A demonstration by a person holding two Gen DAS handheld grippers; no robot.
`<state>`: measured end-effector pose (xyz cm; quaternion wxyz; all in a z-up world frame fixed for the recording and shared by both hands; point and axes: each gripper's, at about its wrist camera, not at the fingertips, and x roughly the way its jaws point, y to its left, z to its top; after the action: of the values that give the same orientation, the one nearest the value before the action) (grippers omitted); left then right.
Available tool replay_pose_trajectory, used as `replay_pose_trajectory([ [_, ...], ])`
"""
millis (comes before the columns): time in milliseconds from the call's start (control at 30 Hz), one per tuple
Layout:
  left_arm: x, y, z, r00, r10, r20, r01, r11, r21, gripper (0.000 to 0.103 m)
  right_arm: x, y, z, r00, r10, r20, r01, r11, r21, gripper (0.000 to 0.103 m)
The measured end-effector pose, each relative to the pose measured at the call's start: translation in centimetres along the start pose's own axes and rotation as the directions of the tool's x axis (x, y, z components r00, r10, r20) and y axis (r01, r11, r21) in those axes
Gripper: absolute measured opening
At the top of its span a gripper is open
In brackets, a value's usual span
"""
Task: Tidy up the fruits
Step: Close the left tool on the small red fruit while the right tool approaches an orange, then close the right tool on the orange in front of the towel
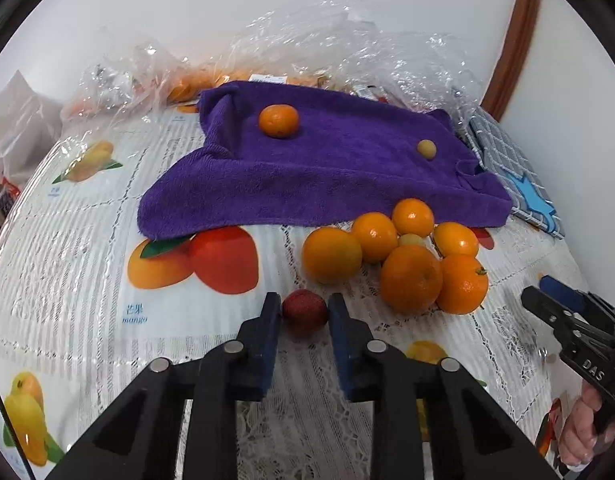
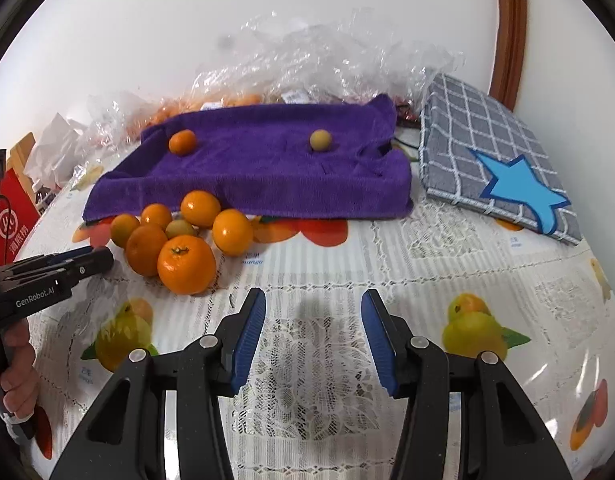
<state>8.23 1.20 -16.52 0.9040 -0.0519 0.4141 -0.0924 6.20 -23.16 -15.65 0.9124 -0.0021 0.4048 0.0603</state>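
Landmark: we place everything against the purple terry towel point(image 1: 327, 168) spread on the bench point(image 1: 87, 260), which wears a white lace-pattern cloth printed with fruit.
Left tongs: our left tongs point(image 1: 304, 312) sit at the near side of the towel, their blue pads pressed to both sides of a small round red fruit point(image 1: 305, 312); whether it is lifted off the cloth we cannot quite tell.
Right tongs: our right tongs point(image 2: 312, 330) hang wide apart with nothing between them, near of the towel's front edge.
Orange pile: a cluster of round orange citrus fruits point(image 2: 179, 236) lies just at the towel's near edge, one small yellowish fruit point(image 2: 180, 228) tucked among them.
On the towel: a lone small orange point(image 1: 278, 121) rests towards its far left, a small yellow-green round fruit point(image 1: 426, 148) towards its right.
Beyond the towel: crumpled clear plastic bags point(image 2: 327, 60).
Right of the towel: a grey checked fabric pad with a blue star point(image 2: 503, 160).
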Motion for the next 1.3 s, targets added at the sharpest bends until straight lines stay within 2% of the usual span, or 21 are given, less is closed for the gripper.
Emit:
replay_pose_trajectory([
  [67,-0.2,0.3,0.3,1.000,-0.003,0.011,0.003,1.000,0.003,0.023,0.4,0.0,0.1,1.000,0.003,-0.007,-0.003,1.000,0.004,0.050],
  [200,-1.4,1.7,1.2,0.996,0.017,0.084,-0.016,1.000,-0.008,0.023,1.1,0.1,0.3,1.000,0.022,-0.017,-0.022,1.000,0.007,0.050],
  [333,-1.6,4.1,1.5,0.993,0.008,0.114,0.003,0.995,-0.095,0.023,1.7,0.4,1.0,0.999,0.048,-0.025,-0.048,0.999,0.015,0.047],
  [467,-1.2,6.4,1.6,0.995,-0.027,0.097,0.047,0.977,-0.207,0.023,2.4,1.1,2.1,0.996,0.081,-0.028,-0.081,0.997,0.007,0.044],
  [567,-1.0,7.2,1.5,0.994,-0.037,0.098,0.060,0.967,-0.246,0.023,2.8,1.8,3.1,0.993,0.113,-0.026,-0.113,0.994,0.004,0.043],
  [700,-1.0,7.4,1.3,0.995,-0.018,0.102,0.043,0.966,-0.254,0.023,3.5,2.8,4.4,0.990,0.133,-0.034,-0.134,0.991,-0.017,0.042],
  [800,-1.1,7.2,1.4,0.993,0.026,0.112,0.002,0.970,-0.241,0.023,4.0,3.6,5.0,0.986,0.157,-0.047,-0.158,0.987,-0.030,0.042],
  [967,-1.3,7.0,1.4,0.990,0.076,0.122,-0.047,0.973,-0.227,0.023,5.9,4.0,5.6,0.986,0.134,-0.099,-0.138,0.990,-0.031,0.040],
  [1033,-1.4,6.8,1.4,0.989,0.083,0.126,-0.054,0.975,-0.217,0.023,6.3,3.8,5.8,0.978,0.171,-0.119,-0.173,0.985,-0.009,0.040],
  [1167,-1.3,6.8,1.4,0.989,0.083,0.125,-0.054,0.975,-0.217,0.023,6.7,3.3,5.9,0.963,0.232,-0.134,-0.229,0.973,0.033,0.032],
  [1300,-1.2,7.2,1.4,0.989,0.081,0.120,-0.052,0.971,-0.233,0.023,6.0,2.6,5.6,0.978,0.180,-0.109,-0.178,0.984,0.025,0.031],
])
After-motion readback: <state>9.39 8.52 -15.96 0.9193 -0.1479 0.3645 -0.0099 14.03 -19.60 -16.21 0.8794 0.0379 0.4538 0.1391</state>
